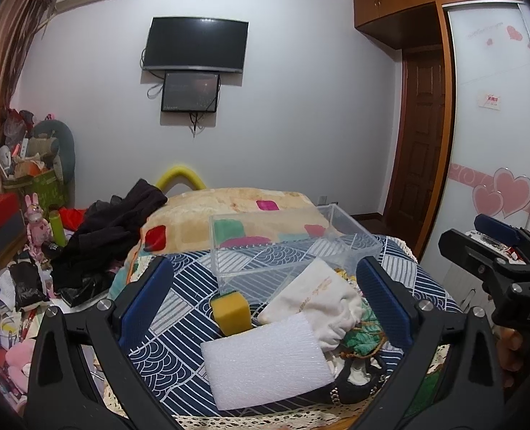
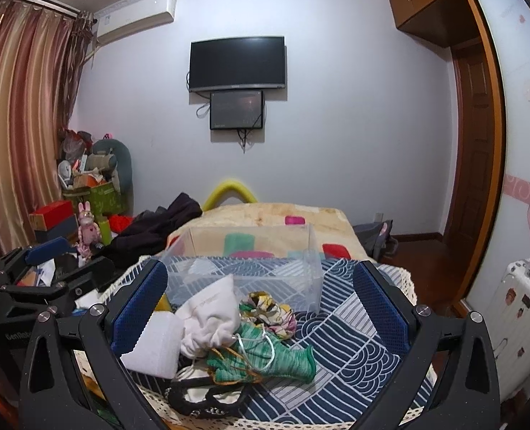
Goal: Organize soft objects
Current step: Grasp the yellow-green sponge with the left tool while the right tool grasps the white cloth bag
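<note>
A pile of soft things lies on a blue patterned cloth (image 1: 179, 326): a white foam block (image 1: 265, 358), a yellow sponge (image 1: 231, 313), a white drawstring pouch (image 1: 318, 297), a green knitted piece (image 2: 265, 362), a floral scrunchie (image 2: 270, 310) and a black-and-white item (image 2: 207, 394). A clear plastic box (image 1: 286, 247) stands empty behind them. My left gripper (image 1: 265, 297) is open above the foam and sponge. My right gripper (image 2: 261, 308) is open above the pouch and green knit; it also shows at the right of the left wrist view (image 1: 498, 243).
The cloth lies on a bed with a patchwork blanket (image 1: 236, 211). Dark clothes (image 1: 114, 233) are heaped at the left. Boxes and toys (image 1: 32, 215) clutter the left floor. A wardrobe (image 1: 498, 125) and door stand right; a white suitcase (image 2: 516, 322) is at far right.
</note>
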